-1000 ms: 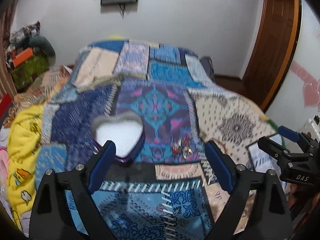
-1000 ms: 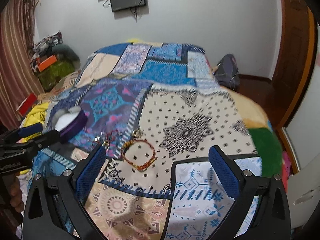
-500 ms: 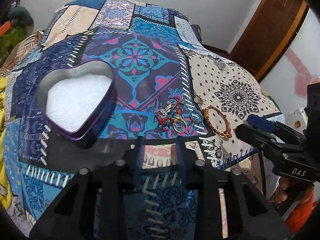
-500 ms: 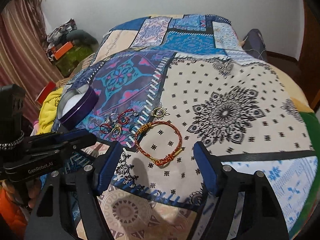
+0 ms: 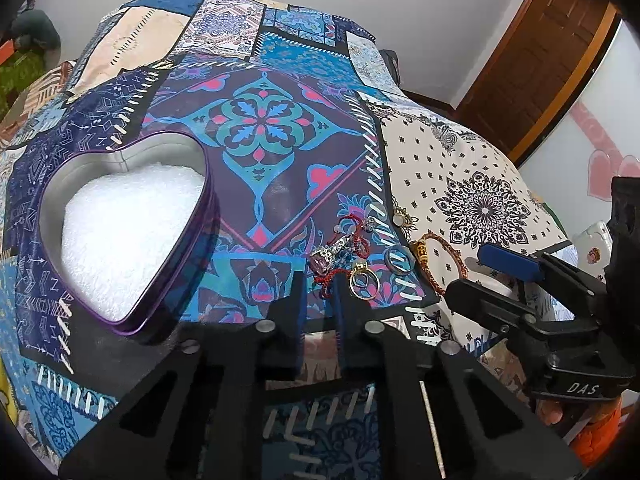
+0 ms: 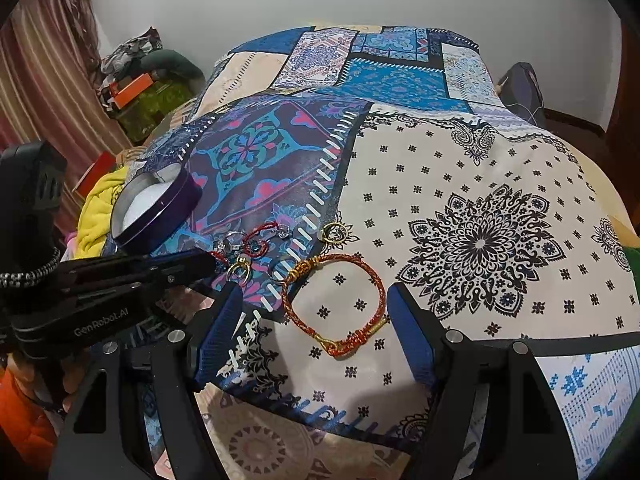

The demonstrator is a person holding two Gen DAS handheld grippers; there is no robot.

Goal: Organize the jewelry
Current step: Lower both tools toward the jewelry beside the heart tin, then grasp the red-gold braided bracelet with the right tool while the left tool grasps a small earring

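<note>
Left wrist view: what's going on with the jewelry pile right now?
A person works two handheld grippers over a patchwork bedspread. The left gripper is closing its jaws at the red cord of the jewelry tangle. The right gripper, open, straddles the orange bracelet. The heart-shaped tin holds no jewelry yet.

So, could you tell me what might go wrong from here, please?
1. The left gripper is closing at the red cord of a tangled jewelry cluster; lifting may drag the gold ring along.
2. The right gripper straddles the braided bracelet flat on soft quilt; it may pinch fabric.
</note>
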